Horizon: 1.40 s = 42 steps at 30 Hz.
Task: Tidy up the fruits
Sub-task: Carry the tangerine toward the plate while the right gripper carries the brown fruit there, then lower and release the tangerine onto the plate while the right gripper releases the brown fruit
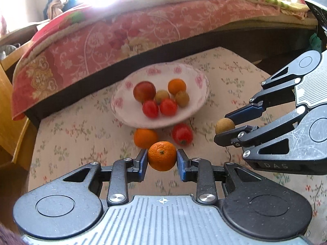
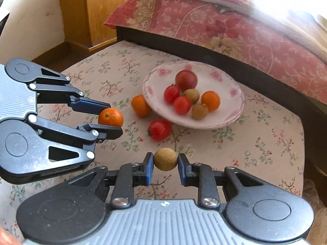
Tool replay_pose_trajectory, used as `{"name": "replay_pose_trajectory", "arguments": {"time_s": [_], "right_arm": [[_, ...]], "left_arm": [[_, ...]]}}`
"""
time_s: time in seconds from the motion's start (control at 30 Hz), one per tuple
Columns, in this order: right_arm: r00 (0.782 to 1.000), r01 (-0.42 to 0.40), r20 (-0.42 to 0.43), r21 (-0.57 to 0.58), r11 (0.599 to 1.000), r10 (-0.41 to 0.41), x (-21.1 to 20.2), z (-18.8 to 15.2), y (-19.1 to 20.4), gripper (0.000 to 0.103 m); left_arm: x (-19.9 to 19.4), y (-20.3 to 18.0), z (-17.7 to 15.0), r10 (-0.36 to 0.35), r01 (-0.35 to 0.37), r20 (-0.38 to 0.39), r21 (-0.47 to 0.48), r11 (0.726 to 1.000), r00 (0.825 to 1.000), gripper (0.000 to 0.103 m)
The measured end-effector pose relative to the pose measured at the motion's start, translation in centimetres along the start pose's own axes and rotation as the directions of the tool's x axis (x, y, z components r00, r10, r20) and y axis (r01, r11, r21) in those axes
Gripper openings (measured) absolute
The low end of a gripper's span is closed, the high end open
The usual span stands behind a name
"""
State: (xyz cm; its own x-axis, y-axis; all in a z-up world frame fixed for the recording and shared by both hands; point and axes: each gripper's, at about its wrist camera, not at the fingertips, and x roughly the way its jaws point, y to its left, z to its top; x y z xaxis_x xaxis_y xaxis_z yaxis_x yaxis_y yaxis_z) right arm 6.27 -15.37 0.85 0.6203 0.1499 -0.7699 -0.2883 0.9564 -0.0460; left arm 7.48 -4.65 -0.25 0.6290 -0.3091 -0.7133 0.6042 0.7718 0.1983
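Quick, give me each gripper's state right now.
Left gripper: shut on the orange.
Right gripper: shut on the small brown fruit.

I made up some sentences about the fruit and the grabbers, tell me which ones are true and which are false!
1. The left gripper is holding an orange. True.
2. The right gripper is holding a tomato. False: it is shut on a small round brown fruit.
3. The plate has no fruit in it. False: several fruits already lie in it, among them two red tomatoes and an orange.
4. A red tomato and another orange lie on the flowered tablecloth beside the plate. True.
5. The plate is plain blue. False: it is white with pink flowers.
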Motion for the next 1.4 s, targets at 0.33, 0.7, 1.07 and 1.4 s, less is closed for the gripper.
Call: {"name": "replay_pose_trajectory", "arguments": {"time_s": [0.33, 0.7, 1.07, 1.4], "right_arm": [[0.999, 0.025, 0.023, 0.026, 0.999, -0.025, 0.1, 1.4, -1.5, 0.030], [0.997, 0.048, 0.060, 0.055, 0.997, -0.051, 0.6, 3.7, -3.0, 0.030], [0.995, 0.064, 0.068, 0.094, 0.994, -0.070, 2.8, 5.9, -5.3, 0.030], [0.994, 0.073, 0.080, 0.101, 0.992, -0.081, 4.7, 7.4, -6.4, 0.030]], "left_arm": [[0.7, 0.0, 1.6, 0.006, -0.006, 0.016, 0.002, 1.000, 1.000, 0.038], [2.3, 1.0, 4.2, 0.014, -0.013, 0.036, -0.014, 1.000, 0.999, 0.038], [5.1, 2.2, 5.8, 0.030, -0.029, 0.022, -0.036, 0.999, 0.999, 0.038], [7.1, 3.2, 7.1, 0.046, -0.045, 0.021, -0.049, 0.998, 0.999, 0.038]]}}
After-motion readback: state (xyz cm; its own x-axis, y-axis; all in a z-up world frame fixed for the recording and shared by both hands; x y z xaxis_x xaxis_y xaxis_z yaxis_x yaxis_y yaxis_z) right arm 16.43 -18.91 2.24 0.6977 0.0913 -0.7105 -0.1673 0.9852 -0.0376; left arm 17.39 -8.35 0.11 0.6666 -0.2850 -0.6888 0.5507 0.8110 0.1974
